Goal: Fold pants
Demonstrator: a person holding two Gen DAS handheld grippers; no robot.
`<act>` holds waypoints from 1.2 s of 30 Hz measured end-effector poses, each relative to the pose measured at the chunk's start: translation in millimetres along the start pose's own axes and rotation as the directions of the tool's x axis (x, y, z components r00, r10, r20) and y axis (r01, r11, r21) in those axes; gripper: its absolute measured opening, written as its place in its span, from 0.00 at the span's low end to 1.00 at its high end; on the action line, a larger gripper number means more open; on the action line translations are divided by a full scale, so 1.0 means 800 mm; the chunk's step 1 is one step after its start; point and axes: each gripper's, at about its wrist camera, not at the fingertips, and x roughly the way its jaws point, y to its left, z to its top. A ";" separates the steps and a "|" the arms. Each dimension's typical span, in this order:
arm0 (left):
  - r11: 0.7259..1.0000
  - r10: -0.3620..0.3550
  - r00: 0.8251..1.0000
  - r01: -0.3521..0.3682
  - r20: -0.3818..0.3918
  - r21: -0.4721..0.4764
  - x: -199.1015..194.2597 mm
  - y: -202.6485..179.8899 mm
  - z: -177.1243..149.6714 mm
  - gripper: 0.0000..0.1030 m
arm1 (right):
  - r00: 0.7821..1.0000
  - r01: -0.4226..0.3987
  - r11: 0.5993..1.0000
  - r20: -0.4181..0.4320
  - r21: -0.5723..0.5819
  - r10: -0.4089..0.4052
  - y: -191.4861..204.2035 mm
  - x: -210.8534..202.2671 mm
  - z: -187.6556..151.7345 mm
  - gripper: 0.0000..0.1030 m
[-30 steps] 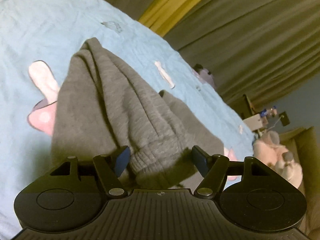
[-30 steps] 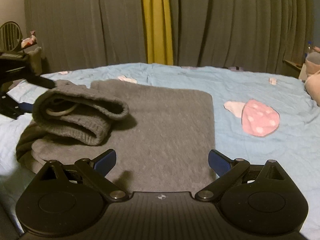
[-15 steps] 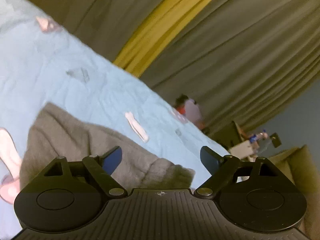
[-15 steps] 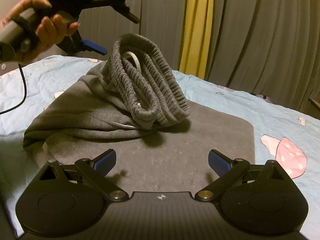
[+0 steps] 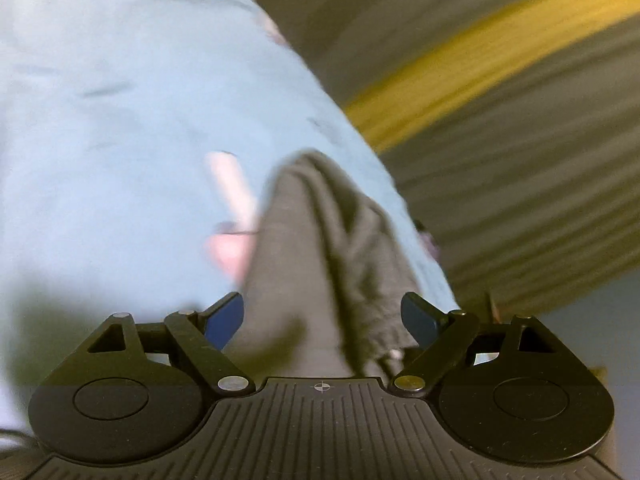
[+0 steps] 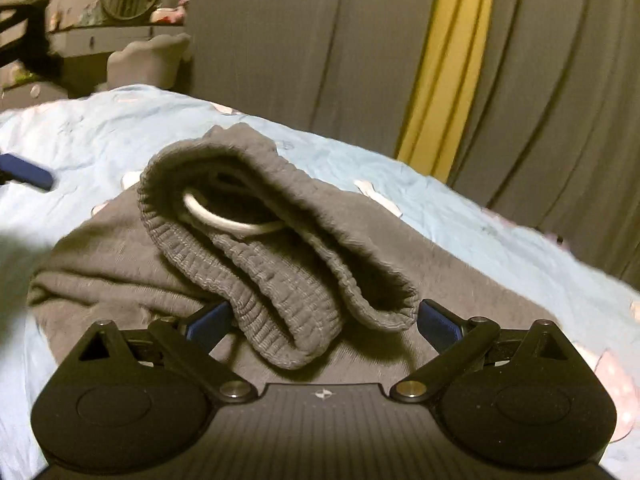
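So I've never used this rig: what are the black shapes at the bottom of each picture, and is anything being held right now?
Each picture comes from a camera mounted on a hand-held gripper, looking forward along its two blue-tipped fingers. The black shapes are the gripper bodies themselves.

The blurred view belongs to the left gripper. The sharp view belongs to the right gripper.

On the light blue bedsheet lie grey pants, partly folded. Their ribbed waistband, with a white drawstring showing, is bunched on top.

Both grippers are open and hold nothing. The waistband sits between the right fingers, but they do not press on it. In the left view the pants only lie behind the gap. Curtains hang behind the bed.
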 end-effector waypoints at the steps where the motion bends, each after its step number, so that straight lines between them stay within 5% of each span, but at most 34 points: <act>1: 1.000 0.031 0.999 -0.031 0.035 0.001 -0.009 0.007 -0.005 0.89 | 1.000 0.022 0.999 0.015 -0.037 -0.021 0.006 -0.003 -0.005 0.96; 3: 0.997 0.070 0.993 -0.072 0.097 0.009 -0.018 0.015 -0.017 0.89 | 0.994 0.103 0.987 0.046 -0.121 -0.098 0.020 -0.002 -0.012 0.96; 6: 0.999 0.017 0.994 -0.021 0.108 0.034 -0.011 0.015 -0.014 0.90 | 0.988 0.156 0.960 0.050 -0.232 -0.149 0.038 0.006 -0.011 0.96; 10: 0.997 0.008 0.996 -0.015 0.092 0.078 -0.007 0.011 -0.014 0.90 | 0.992 0.115 0.957 0.078 -0.265 -0.098 0.038 0.008 0.001 0.95; 17: 0.999 -0.039 0.994 0.041 0.103 -0.020 -0.014 0.029 -0.014 0.91 | 0.997 -0.071 0.997 0.040 0.030 0.070 -0.041 0.001 0.023 0.64; 19: 0.998 -0.044 0.994 0.048 0.100 -0.038 -0.012 0.032 -0.013 0.91 | 0.994 -0.101 0.986 0.046 0.130 0.095 -0.061 0.003 0.026 0.64; 22: 0.999 -0.042 0.994 0.045 0.099 -0.025 -0.013 0.030 -0.014 0.91 | 0.998 -0.045 0.984 0.048 0.175 0.037 -0.073 0.019 0.031 0.86; 24: 0.999 -0.042 0.994 0.044 0.097 -0.012 -0.013 0.028 -0.015 0.91 | 0.999 -0.012 0.990 0.031 0.139 0.008 -0.070 0.032 0.032 0.87; 27: 0.999 -0.038 0.996 0.039 0.084 -0.008 -0.009 0.028 -0.015 0.91 | 0.996 -0.079 0.972 -0.016 0.220 0.084 -0.075 0.057 0.031 0.85; 30: 0.999 -0.033 0.997 0.034 0.075 -0.017 -0.007 0.030 -0.015 0.91 | 0.987 -0.109 0.941 -0.075 0.321 0.140 -0.088 0.080 0.029 0.75; 33: 0.999 -0.031 0.997 0.032 0.076 -0.015 -0.004 0.031 -0.015 0.91 | 0.982 -0.120 0.917 -0.091 0.381 0.166 -0.098 0.091 0.031 0.50; 36: 0.998 -0.044 0.997 0.042 0.062 0.036 -0.004 0.024 -0.018 0.91 | 0.976 -0.152 0.870 -0.069 0.469 0.208 -0.107 0.078 0.044 0.44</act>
